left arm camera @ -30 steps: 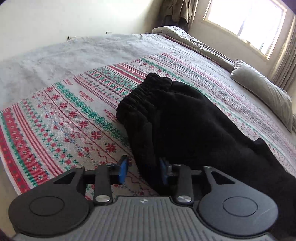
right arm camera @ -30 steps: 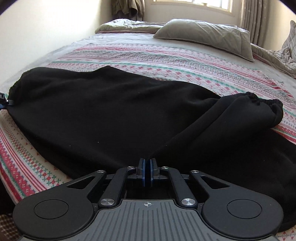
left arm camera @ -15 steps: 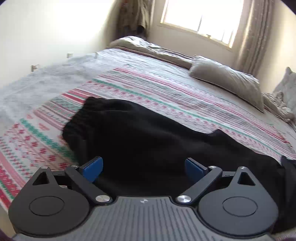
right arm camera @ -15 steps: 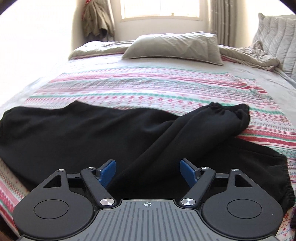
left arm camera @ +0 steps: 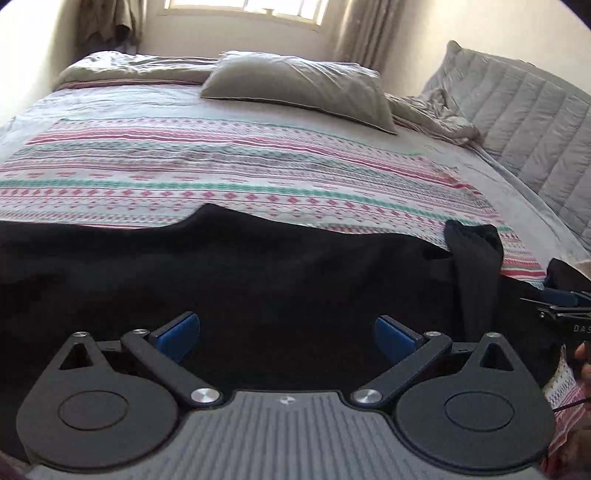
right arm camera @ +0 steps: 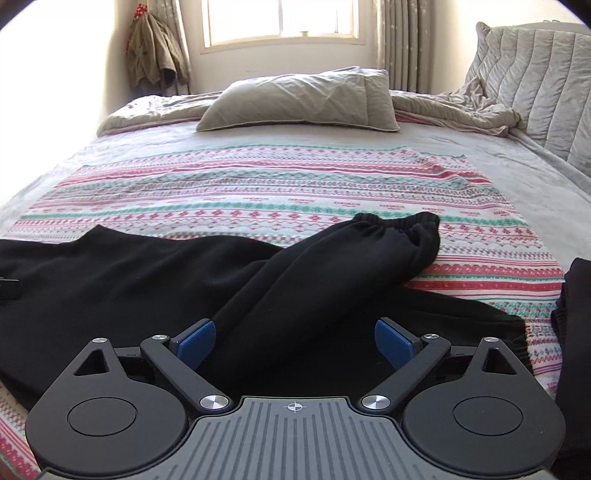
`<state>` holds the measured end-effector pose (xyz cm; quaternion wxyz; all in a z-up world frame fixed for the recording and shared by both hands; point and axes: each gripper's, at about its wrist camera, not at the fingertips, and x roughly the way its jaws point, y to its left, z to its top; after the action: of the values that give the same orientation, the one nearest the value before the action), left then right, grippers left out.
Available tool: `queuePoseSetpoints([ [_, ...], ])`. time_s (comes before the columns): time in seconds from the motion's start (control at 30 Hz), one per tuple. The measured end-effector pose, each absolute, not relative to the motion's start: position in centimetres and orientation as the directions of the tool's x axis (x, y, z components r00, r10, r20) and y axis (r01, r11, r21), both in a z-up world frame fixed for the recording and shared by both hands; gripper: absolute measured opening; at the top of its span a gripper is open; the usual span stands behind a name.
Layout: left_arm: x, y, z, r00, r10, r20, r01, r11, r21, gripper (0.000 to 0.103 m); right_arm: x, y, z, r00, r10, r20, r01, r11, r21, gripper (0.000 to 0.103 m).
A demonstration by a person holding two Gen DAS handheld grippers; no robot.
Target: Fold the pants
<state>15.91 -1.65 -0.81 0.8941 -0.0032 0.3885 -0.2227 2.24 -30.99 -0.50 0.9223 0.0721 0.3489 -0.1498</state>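
Because the black pants [right arm camera: 147,280] run off the left edge and under the tool body at the bottom of both views, their full outline cannot be traced, and the dark fabric shows almost no seams or folds. In the left wrist view they fill the middle band of the frame as one flat black mass [left arm camera: 258,280], with a narrow upright fold near the right edge. At the far right edge of that view, part of the right gripper [left arm camera: 561,310] shows, cut off by the frame. A dark shape at the right edge of the right wrist view is too cropped to identify.

Beneath the pants lies a patterned blanket [right arm camera: 258,192] with red, green and white bands, spread over a grey bed [right arm camera: 498,166]. A grey pillow [right arm camera: 295,99] sits in the upper middle, rumpled bedding beside it, a quilted headboard [right arm camera: 535,74] at upper right, and a bright window [right arm camera: 280,18] with curtains at the top. A garment [right arm camera: 155,55] hangs on the wall at upper left.

Across the frame the pants stretch left to right, while one leg angles from lower centre toward the right, ending in a gathered cuff [right arm camera: 402,229] on the blanket.

Both tools stand wide apart and hold nothing: the left gripper [left arm camera: 288,336] and the right gripper [right arm camera: 295,339] hover just above the black fabric at the bottom of their views.
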Motion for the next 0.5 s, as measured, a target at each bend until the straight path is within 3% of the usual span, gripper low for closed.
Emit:
queuePoseSetpoints([
  [0.2,17.9,-9.2,-1.9,0.492,-0.509,-0.706,0.517,0.824,-0.232,0.103,2.1,-33.1,-0.6,0.710,-0.272,-0.650,0.349,0.937,-0.010,0.097],
  [0.43,21.1,-17.4,-3.1,0.395,-0.635,-0.664,0.628,0.714,-0.309,0.103,1.2,-37.2,-0.6,0.708,-0.297,-0.641,0.424,0.904,0.049,0.097],
  [0.5,22.2,-19.1,-3.8,0.374,-0.643,-0.668,0.632,0.704,-0.324,0.098,1.0,-38.1,-0.9,0.703,-0.296,-0.647,0.434,0.899,0.060,0.097],
])
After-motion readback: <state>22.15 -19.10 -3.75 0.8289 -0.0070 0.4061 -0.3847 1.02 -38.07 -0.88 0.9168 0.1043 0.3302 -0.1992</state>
